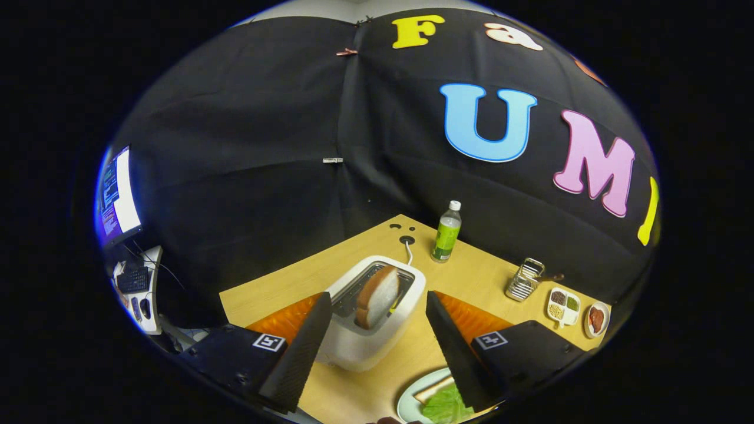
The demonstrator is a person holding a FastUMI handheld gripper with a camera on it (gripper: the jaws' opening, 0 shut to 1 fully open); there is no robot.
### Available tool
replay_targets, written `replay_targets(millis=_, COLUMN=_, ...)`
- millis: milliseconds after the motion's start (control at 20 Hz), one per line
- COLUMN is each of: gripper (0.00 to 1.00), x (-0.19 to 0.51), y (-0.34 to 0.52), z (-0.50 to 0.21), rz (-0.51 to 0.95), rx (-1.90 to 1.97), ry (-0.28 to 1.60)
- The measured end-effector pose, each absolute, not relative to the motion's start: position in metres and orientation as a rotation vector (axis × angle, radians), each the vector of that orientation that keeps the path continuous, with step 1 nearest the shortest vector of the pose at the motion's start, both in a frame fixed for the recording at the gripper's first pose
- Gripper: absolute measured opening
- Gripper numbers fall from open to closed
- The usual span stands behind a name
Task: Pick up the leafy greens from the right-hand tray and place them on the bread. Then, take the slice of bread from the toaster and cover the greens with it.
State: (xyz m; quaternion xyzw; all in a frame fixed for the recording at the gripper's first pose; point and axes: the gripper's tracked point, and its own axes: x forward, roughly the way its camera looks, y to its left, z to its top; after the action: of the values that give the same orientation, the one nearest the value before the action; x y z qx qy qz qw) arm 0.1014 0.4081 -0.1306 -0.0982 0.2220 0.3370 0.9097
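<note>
A: How does the hand-held gripper (377,318) stand?

B: Spread wide and holding nothing; its fingers (306,335) touch no object. It hangs above the table (471,277), aimed down at the toaster (368,318), which sits between the fingers and just ahead of them.

A: And the bread slice (377,297)?

B: Upright in the toaster slot, its top half standing proud, so a pinch from above looks easy. I judge the wide spread is meant for straddling it.

A: The greens?

B: The leafy greens (445,406) already lie on the bread (435,390) on a plate (406,403), close under the right finger. So the first half looks done; the covering slice is not yet taken.

A: Anything beyond?

B: A green bottle (446,232) stands past the toaster. Farther right are a wire rack (523,281), a divided dish (564,305) and a small bowl (597,318), all well clear.
</note>
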Motion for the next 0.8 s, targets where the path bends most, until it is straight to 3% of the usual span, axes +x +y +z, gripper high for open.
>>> replay_targets(millis=600, gripper=0.95, x=0.159, y=0.447, z=-0.214, rz=0.562, rx=-0.273, ry=0.574)
replay_targets(millis=800, gripper=0.64, x=0.161, y=0.449, z=-0.22, rz=0.55, rx=-0.286, ry=0.588)
